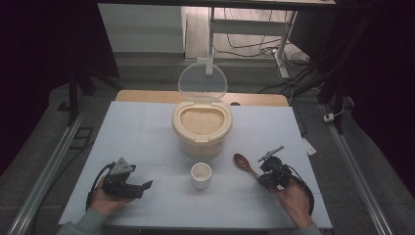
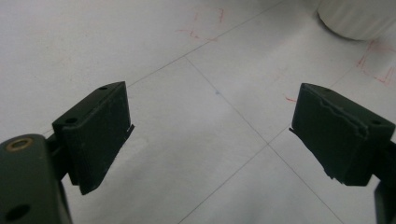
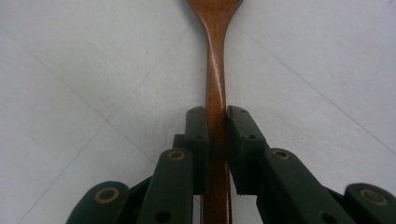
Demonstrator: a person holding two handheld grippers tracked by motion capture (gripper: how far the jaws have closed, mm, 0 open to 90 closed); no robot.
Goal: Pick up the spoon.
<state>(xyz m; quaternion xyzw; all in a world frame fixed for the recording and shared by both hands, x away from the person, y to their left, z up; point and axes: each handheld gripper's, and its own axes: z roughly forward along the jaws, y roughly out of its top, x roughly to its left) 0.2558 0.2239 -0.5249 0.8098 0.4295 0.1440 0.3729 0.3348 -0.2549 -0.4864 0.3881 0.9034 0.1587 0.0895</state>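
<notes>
Now we count one wooden spoon [image 3: 215,70], one white cup [image 1: 201,175], one rice bin [image 1: 201,132]. Our right gripper [image 3: 216,121] pinches the spoon's handle; the left gripper [image 2: 210,135] gapes wide on nothing. We read no lettering, just red scribbles [image 2: 378,70].

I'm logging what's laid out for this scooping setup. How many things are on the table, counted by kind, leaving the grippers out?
Rice container, with its clear lid standing open: 1
White cup: 1
Wooden spoon, its handle clamped in the right gripper: 1
Total: 3
</notes>
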